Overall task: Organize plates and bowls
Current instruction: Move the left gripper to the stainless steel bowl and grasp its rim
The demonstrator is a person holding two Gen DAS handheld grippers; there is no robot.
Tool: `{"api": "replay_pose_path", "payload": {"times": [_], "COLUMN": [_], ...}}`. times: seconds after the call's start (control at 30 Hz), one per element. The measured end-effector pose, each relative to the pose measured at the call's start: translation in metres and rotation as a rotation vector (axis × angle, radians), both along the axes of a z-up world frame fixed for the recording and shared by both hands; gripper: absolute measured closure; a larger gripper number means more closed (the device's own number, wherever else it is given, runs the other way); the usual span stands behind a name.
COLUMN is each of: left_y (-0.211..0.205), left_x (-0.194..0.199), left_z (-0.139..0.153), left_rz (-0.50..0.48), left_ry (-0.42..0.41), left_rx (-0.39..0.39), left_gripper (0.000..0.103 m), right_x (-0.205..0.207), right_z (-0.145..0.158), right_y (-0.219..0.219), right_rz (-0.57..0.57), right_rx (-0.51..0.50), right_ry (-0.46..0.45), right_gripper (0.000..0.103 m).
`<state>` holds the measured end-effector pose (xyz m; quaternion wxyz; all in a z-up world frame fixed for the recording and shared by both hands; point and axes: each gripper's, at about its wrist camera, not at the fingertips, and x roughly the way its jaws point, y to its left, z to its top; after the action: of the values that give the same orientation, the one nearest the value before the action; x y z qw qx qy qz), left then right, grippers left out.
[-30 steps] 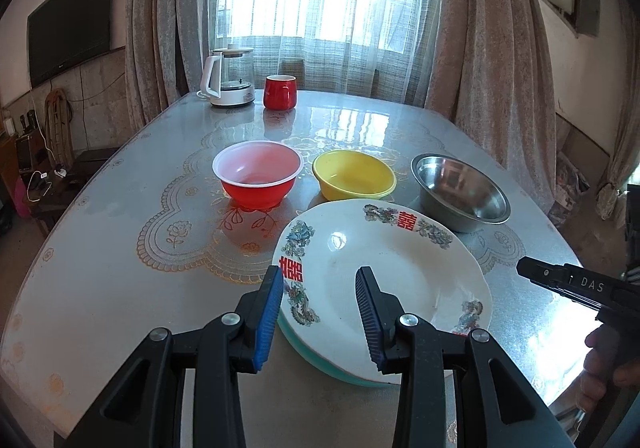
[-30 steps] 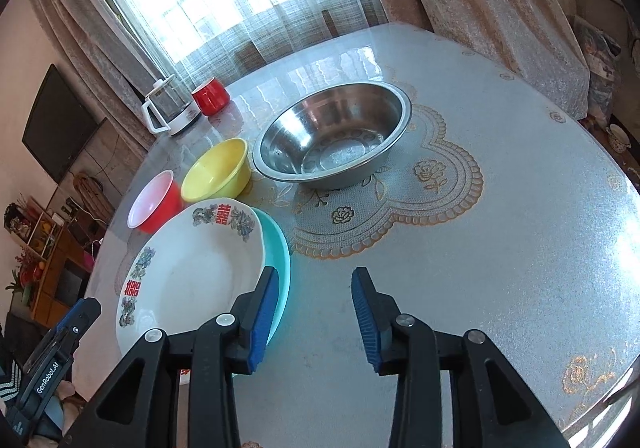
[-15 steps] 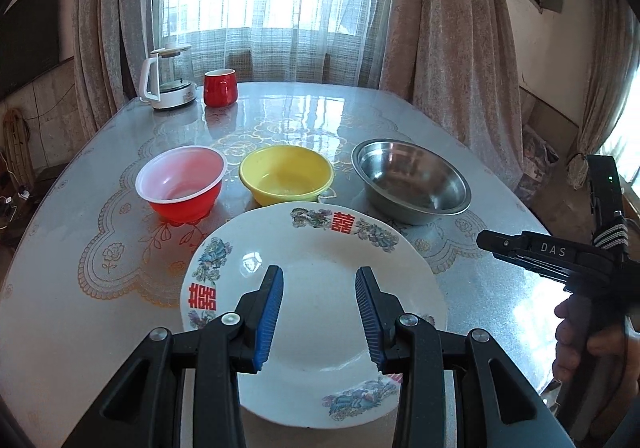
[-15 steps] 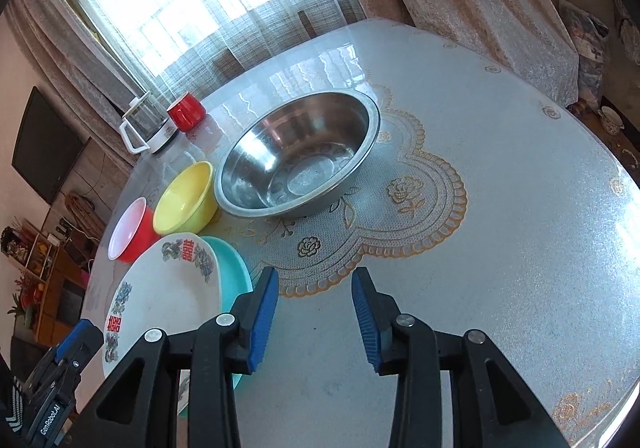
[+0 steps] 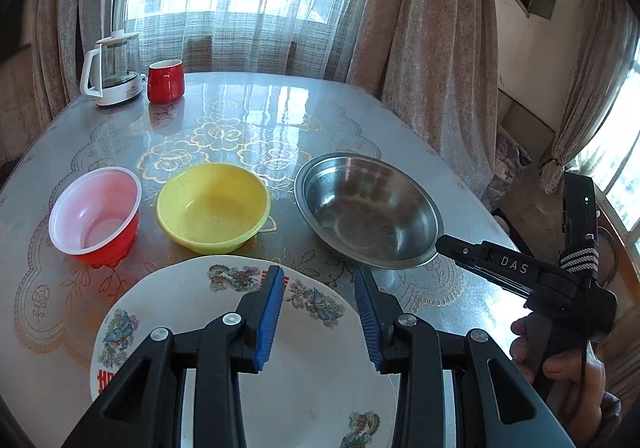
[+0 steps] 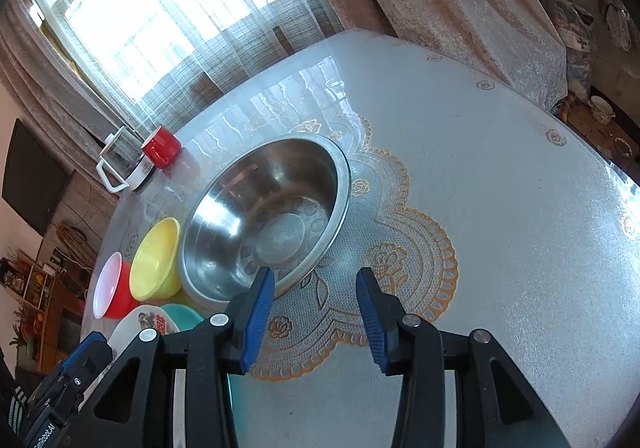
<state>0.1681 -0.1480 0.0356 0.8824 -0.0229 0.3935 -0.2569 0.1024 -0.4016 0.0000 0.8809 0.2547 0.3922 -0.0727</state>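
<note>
A white patterned plate [image 5: 192, 312] lies at the table's near edge, stacked on a teal plate [image 6: 182, 314]. Behind it stand a red bowl [image 5: 96, 214], a yellow bowl [image 5: 212, 206] and a steel bowl [image 5: 366, 210] in a row. My left gripper [image 5: 318, 276] is open and empty above the white plate's far rim. My right gripper [image 6: 314, 276] is open and empty, its left finger at the steel bowl's [image 6: 272, 220] near rim. The right gripper also shows in the left wrist view [image 5: 516, 268], beside the steel bowl.
A glass kettle [image 5: 114, 66] and a red mug [image 5: 166, 81] stand at the table's far left. Curtains hang behind the table. The table edge runs along the right side [image 6: 600, 152].
Both grippers have moved forward over the table. The right gripper has come close to the steel bowl's rim. The left has advanced over the white plate. Both stay open.
</note>
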Motion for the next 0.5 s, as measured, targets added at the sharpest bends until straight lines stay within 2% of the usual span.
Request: {"api": "replay_pose_path", "payload": {"times": [0.3,0.5], "left_y": [-0.022,-0.040], "left_x": [0.056,0.079], "left_z": [-0.023,-0.036], "left_rz": [0.045,0.062], "left_ry": [0.144,0.184], "left_rx": [-0.029,0.000], "left_gripper": [0.066,0.066], "right_x": [0.032,0.047], "right_z": [-0.013,-0.024], "right_y": [-0.016,-0.022], "right_rz": [-0.016,-0.002], "right_rx": [0.016,0.020], "right_ry": [0.028,0.039], "right_gripper": [0.060,0.060]}}
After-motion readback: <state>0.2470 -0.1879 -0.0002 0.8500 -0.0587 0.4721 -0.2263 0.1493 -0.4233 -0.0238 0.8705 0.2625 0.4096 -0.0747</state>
